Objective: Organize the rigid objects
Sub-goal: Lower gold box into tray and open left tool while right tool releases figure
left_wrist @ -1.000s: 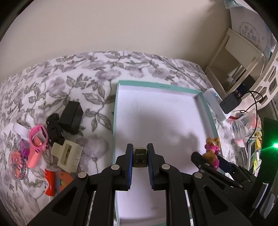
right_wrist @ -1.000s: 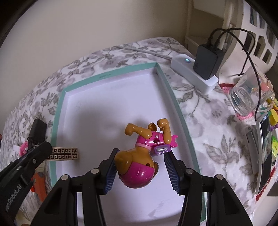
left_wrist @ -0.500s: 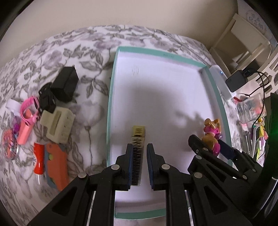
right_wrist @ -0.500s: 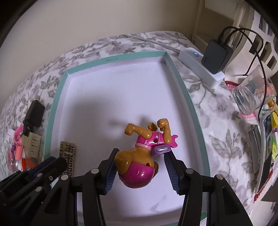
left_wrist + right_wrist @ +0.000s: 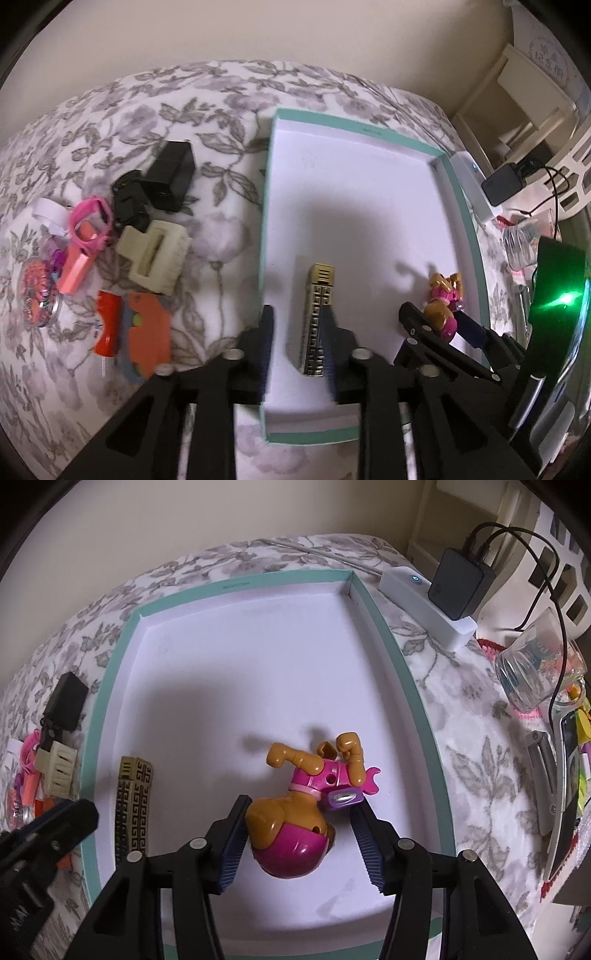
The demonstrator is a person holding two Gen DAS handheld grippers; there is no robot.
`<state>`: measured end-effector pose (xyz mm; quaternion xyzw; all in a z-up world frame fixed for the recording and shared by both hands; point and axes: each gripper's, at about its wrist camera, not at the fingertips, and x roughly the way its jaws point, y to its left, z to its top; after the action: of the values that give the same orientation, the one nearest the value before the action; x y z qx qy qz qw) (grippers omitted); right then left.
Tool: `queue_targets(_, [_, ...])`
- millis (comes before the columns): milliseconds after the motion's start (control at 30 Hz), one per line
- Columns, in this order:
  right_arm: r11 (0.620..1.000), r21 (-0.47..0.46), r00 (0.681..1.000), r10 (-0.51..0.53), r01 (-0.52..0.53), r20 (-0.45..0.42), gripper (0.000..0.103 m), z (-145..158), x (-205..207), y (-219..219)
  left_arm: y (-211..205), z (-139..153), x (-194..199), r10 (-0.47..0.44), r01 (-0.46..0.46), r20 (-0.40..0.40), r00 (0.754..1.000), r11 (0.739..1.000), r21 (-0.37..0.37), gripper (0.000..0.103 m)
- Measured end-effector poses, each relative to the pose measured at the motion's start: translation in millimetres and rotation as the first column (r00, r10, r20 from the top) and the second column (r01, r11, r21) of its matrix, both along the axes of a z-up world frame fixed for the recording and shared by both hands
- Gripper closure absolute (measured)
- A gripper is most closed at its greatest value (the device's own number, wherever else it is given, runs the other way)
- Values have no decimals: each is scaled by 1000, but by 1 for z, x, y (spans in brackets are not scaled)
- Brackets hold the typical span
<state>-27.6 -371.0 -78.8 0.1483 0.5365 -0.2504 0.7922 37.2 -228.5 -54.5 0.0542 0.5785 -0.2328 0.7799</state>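
A white tray with a teal rim [image 5: 264, 206] lies on the flowered bedspread. A gold patterned bar [image 5: 317, 317] lies flat on the tray floor between the fingers of my left gripper [image 5: 297, 343], whose jaws are opening and no longer press it. In the right wrist view the same bar [image 5: 133, 805] lies by the tray's left wall. A pink and brown dog toy [image 5: 291, 830] lies on the tray floor inside my right gripper [image 5: 301, 845]. Its jaws are opening too, with a gap showing at the right pad [image 5: 369, 849].
Left of the tray lie a black box [image 5: 171, 177], a cream hair clip [image 5: 155, 254], a pink item [image 5: 88, 229], an orange toy [image 5: 146, 332] and a red tube [image 5: 107, 321]. Right of the tray are a white power strip [image 5: 424, 602], a black charger [image 5: 460, 583] and a glass jar [image 5: 539, 672].
The left gripper lowered the gold bar onto the tray floor, then its jaws spread off it. The right jaws widened around the dog toy, which stayed in place.
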Motion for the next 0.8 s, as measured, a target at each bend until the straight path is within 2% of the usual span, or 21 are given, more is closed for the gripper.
queue_targets(33, [1000, 0, 1000, -1, 1, 2, 38, -1, 2, 1, 3, 2, 0, 7, -7, 5, 1000, 1000, -4, 61])
queue_targets(67, [1000, -1, 1000, -2, 2, 4, 37, 0, 0, 1, 7, 4, 1, 12, -12, 10, 1000, 1000, -6, 59])
queue_targets(267, [1000, -19, 1000, 12, -11, 21, 28, 1, -2, 8, 28, 9, 4, 41, -41, 17, 999, 999, -19, 59])
queue_targets(433, [999, -34, 999, 23, -22, 25, 16, -1, -3, 15, 51, 2, 13, 107, -109, -27, 994, 993, -54, 58])
queue_targets(500, [999, -29, 999, 25, -24, 33, 8, 0, -3, 16, 60, 0, 14, 129, -130, -25, 991, 990, -57, 50])
queue_targets(533, [999, -25, 999, 26, -25, 40, 5, 0, -3, 17, 64, -1, 16, 143, -144, -27, 989, 988, -56, 41])
queue_targets(600, [999, -26, 998, 30, -28, 51, 0, 2, -3, 20, 74, -1, 18, 176, -178, -31, 984, 982, -62, 29])
queue_targets(800, [999, -24, 996, 47, -45, 76, 0, 6, -3, 26, 99, 1, 21, 248, -250, -33, 968, 964, -92, 26])
